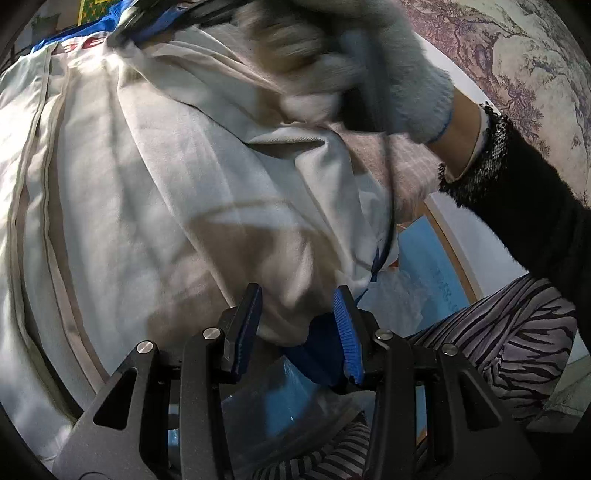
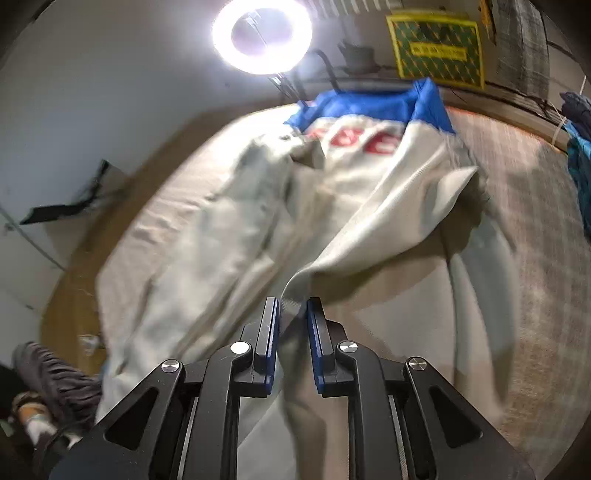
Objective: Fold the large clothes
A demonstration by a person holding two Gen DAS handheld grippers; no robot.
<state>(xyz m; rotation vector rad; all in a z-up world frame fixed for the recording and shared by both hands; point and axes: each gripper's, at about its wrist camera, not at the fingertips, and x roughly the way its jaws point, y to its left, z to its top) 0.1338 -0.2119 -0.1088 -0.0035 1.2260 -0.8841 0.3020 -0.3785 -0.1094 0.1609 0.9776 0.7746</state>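
1. Left wrist view, leftmost: white garment [image 1: 155, 192] with grey piping, blue collar and red letters at top, spread over a bed and filling most of the view.
2. Middle bottom: left tongs [image 1: 297, 325] half spread, a bunched white-and-blue fold of the garment pinched between the blue pads.
3. Upper right: gloved hand [image 1: 369, 62], blurred, over the cloth, blocking the far edge; black sleeve [image 1: 517, 206] beside it.
4. Lower right: striped trousers [image 1: 517, 332] of the person; patterned wall [image 1: 517, 55] beyond.
5. Right wrist view, left: white wall, a shoe [image 2: 33, 413] on the brown floor [image 2: 74, 302].
6. Top: ring lamp [image 2: 262, 35], lit.
7. Middle: same garment lying across the beige bed [image 2: 509, 280], blue band and red letters far off, one fold lifted up toward the camera.
8. Bottom middle: right tongs [image 2: 293, 317] nearly pressed together, a thin white fold pinched between the pads.
9. Upper right: yellow-green sign [image 2: 437, 51]; dark and teal clothes [image 2: 576, 147] hanging at the edge.
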